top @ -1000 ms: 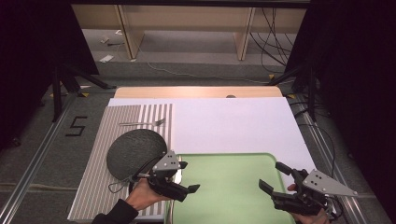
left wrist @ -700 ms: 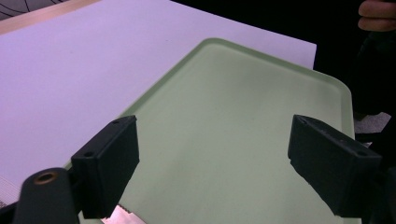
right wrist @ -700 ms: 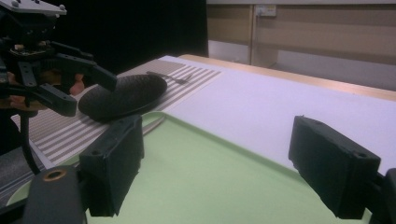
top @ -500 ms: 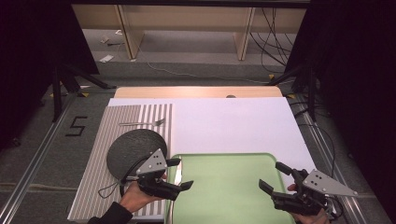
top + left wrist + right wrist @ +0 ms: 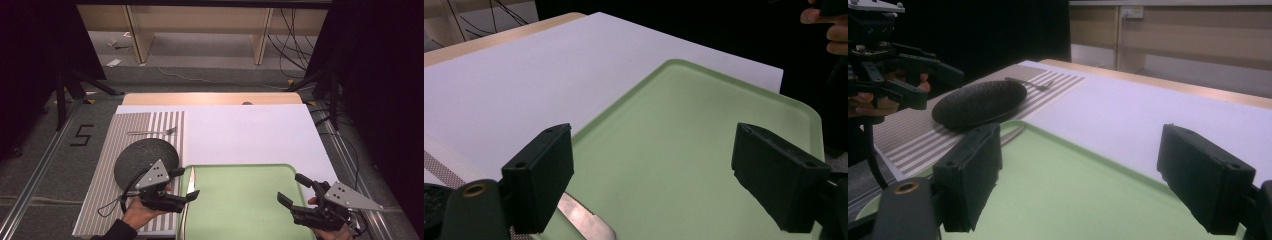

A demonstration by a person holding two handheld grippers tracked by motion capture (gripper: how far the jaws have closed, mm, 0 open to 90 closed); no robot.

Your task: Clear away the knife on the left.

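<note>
High view | floor marking (image 5: pixel 82 135) reads "5" | knife (image 5: pixel 192 186) unbranded

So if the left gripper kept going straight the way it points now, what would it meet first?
The left gripper, jaws open, points rightward and slightly down over the green tray. Going straight on it would likely meet the tray's bare surface first. The knife lies just beneath its left jaw, probably below that line, though depth is unclear.

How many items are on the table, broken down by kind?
Trays: 1, the green tray
Plates: 1, the dark plate
Knives: 1, the knife at the tray's left edge
Forks: 1, the fork on the striped mat
Mats: 1, striped
Total: 5
</note>
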